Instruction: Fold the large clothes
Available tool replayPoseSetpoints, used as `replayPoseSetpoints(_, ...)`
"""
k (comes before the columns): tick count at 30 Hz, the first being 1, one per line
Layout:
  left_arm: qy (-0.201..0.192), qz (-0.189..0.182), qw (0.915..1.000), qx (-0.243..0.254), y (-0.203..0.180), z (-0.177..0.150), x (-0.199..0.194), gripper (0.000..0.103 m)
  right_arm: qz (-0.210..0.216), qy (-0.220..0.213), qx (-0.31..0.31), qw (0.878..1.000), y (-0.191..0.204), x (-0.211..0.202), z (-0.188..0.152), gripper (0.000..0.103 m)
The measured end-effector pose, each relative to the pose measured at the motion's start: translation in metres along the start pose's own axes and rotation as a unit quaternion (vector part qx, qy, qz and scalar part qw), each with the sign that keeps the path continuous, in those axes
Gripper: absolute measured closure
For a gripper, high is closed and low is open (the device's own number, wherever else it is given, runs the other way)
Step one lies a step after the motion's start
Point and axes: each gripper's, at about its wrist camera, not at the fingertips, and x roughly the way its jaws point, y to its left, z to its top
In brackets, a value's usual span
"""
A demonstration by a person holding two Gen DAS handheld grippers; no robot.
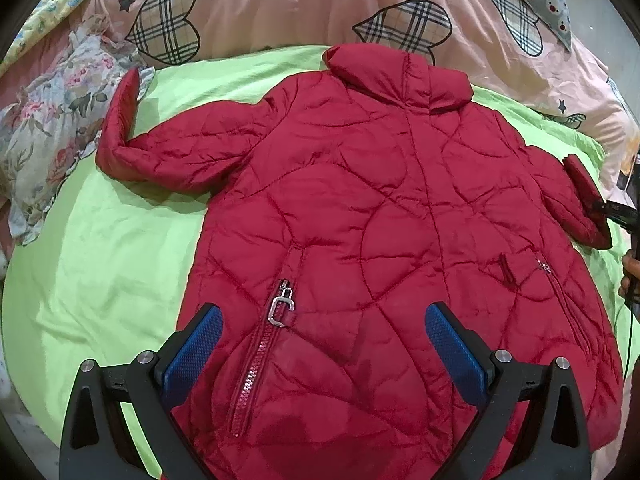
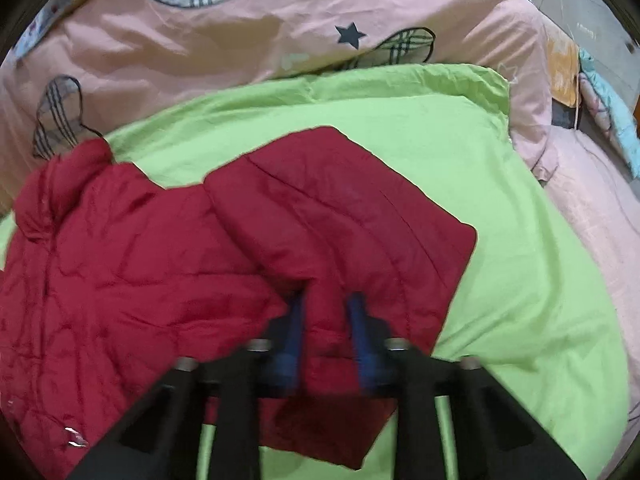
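A red quilted jacket [image 1: 380, 208] lies spread on a green sheet [image 1: 104, 264], collar at the far end, its left sleeve [image 1: 160, 152] stretched out with the cuff bent up. My left gripper [image 1: 324, 320] is open above the jacket's lower front, near a zip pocket [image 1: 264, 344]. My right gripper [image 2: 326, 320] is shut on the jacket's right sleeve [image 2: 340, 216], which is lifted and folded over; the view is blurred. In the left wrist view the right gripper [image 1: 612, 210] shows at the right edge, holding that sleeve's cuff [image 1: 584, 184].
A pink duvet with plaid hearts [image 1: 320, 4] is bunched behind the green sheet. A floral cloth [image 1: 52, 120] lies at the left. More bedding [image 2: 600, 208] lies at the right of the sheet.
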Motion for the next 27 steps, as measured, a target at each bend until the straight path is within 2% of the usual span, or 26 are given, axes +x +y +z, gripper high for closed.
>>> replayPoseSetpoints(3, 0.008, -0.002, 1.0000, -0.001, -0.001, -0.001, 0.005, 0.001, 0.034, -0.017, 0.002, 0.999, 0.009, -0.016, -0.001, 0.092)
replayPoseSetpoints(7, 0.007, -0.006, 1.0000, 0.000, -0.001, -0.002, 0.005, 0.001, 0.099, -0.038, 0.006, 0.994, 0.030, -0.039, -0.002, 0.093)
replayPoseSetpoints(13, 0.004, -0.019, 0.9998, -0.006, 0.005, -0.003, 0.004, 0.001, 0.196, -0.060, -0.017, 0.979, 0.084, -0.070, -0.007, 0.093)
replayPoseSetpoints(18, 0.009, -0.042, 0.9989, -0.020, 0.014, 0.000, 0.009, 0.001, 0.274, -0.052, -0.047, 0.959, 0.143, -0.082, -0.015, 0.093)
replayPoseSetpoints(23, 0.024, -0.093, 0.9940, -0.053, 0.032, 0.011, 0.021, 0.001, 0.312, -0.024, -0.086, 0.946, 0.202, -0.073, -0.035, 0.094)
replayPoseSetpoints(27, 0.033, -0.159, 0.9825, -0.092, 0.054, 0.028, 0.035, 0.002, 0.325, 0.008, -0.110, 0.939, 0.239, -0.056, -0.057, 0.094)
